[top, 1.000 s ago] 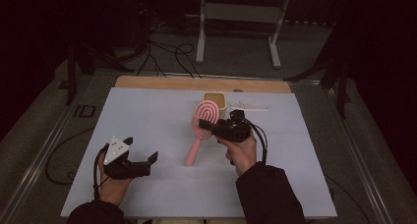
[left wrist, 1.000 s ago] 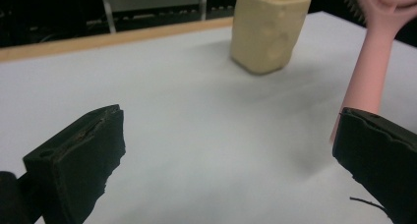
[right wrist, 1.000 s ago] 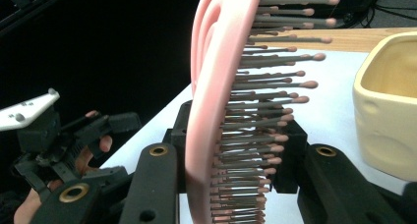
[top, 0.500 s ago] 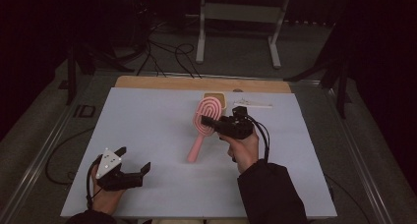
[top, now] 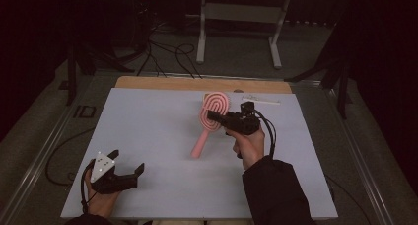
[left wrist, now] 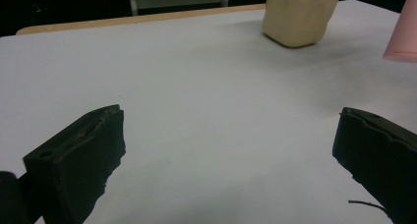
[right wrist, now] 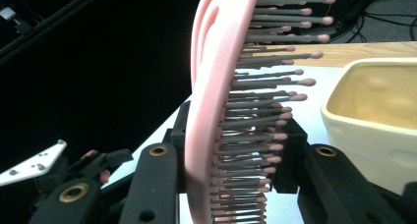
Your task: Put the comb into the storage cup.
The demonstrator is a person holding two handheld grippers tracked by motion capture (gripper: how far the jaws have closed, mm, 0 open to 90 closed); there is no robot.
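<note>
A pink hairbrush (top: pixel 200 142) with grey bristles hangs tilted over the middle of the white table sheet (top: pixel 148 126). My right gripper (top: pixel 213 117) is shut on its oval head. In the right gripper view one jaw lies against the brush's (right wrist: pixel 216 101) pink back and the other against the bristle tips. A cream tub (right wrist: pixel 378 111) stands just behind, largely hidden by the brush head in the high view. Low at the near left corner, my left gripper (top: pixel 129 161) stands open with nothing between its jaws. Ahead of the left gripper (left wrist: pixel 231 135) lie bare sheet, the tub (left wrist: pixel 300 15) and the brush's handle end (left wrist: pixel 404 35).
A wooden board edge (top: pixel 187 83) runs along the back of the sheet. A thin white item (top: pixel 263 101) lies at the back right. Cables and a metal stand (top: pixel 236 18) are on the dark floor beyond the table.
My left gripper has drawn back toward the near left corner and sunk lower. The right gripper and the brush have barely shifted.
</note>
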